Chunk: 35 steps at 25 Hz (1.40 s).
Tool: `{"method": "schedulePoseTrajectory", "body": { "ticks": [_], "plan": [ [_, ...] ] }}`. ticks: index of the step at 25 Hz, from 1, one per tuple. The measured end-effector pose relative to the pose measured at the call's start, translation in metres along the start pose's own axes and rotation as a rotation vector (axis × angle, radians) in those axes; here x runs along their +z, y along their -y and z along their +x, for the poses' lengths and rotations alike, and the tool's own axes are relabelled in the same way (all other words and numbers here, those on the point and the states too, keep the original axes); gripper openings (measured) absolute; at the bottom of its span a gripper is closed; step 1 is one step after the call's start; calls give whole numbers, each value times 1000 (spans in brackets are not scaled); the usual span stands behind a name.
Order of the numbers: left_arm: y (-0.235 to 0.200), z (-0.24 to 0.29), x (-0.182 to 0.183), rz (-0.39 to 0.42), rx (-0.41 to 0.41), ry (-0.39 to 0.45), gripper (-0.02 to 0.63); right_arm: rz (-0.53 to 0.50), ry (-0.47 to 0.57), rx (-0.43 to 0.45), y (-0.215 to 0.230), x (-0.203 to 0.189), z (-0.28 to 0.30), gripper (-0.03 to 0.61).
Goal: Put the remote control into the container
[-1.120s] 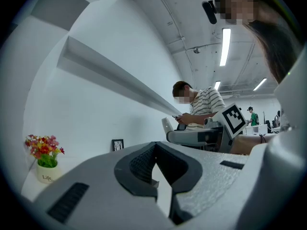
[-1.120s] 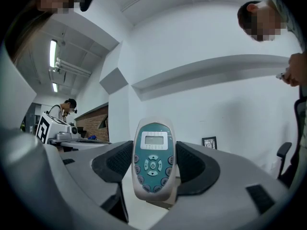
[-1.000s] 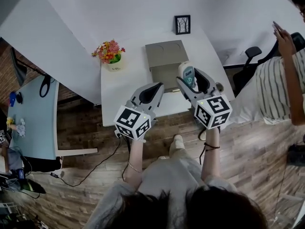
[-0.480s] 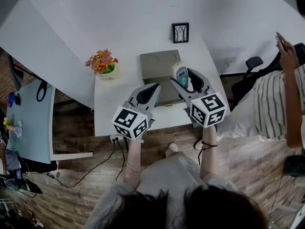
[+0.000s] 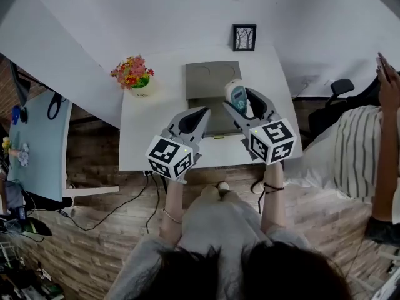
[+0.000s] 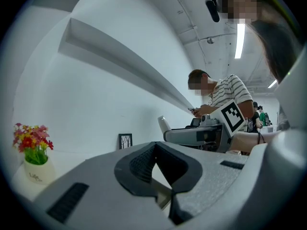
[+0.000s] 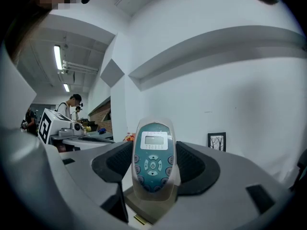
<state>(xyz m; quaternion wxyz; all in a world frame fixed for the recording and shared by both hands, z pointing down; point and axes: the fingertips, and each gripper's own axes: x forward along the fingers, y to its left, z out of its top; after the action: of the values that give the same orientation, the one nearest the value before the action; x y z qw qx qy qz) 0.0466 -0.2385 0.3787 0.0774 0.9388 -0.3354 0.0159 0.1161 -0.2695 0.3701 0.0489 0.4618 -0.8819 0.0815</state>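
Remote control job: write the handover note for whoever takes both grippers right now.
Right gripper: shut on the remote control, held upright with its buttons facing that gripper's camera.
Left gripper: shut, empty, by the container's near left side.
Container: open on the white table. In the head view the remote sits over its right side.
Done: remote picked up.
Left: lower it into the container and release.

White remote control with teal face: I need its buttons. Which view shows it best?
Right gripper view: the teal-faced remote control stands between the jaws, buttons facing the camera. The head view shows it small from above; the left gripper view, only a white sliver.
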Motion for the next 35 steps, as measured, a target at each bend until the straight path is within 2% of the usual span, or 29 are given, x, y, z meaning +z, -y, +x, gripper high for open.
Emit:
{"method": "schedulePoseTrajectory", "body": {
  "ticks": [11, 27, 35],
  "plan": [
    [-27, 15, -34, -65, 13, -91, 3, 26, -104, 5, 12, -40, 29, 282],
    [-61, 24, -90, -157, 30, -192, 3, -17, -330, 104, 8, -113, 86, 282],
    [-71, 25, -119, -204, 43, -245, 3, -78, -467, 160, 9, -155, 104, 282]
  ]
}}
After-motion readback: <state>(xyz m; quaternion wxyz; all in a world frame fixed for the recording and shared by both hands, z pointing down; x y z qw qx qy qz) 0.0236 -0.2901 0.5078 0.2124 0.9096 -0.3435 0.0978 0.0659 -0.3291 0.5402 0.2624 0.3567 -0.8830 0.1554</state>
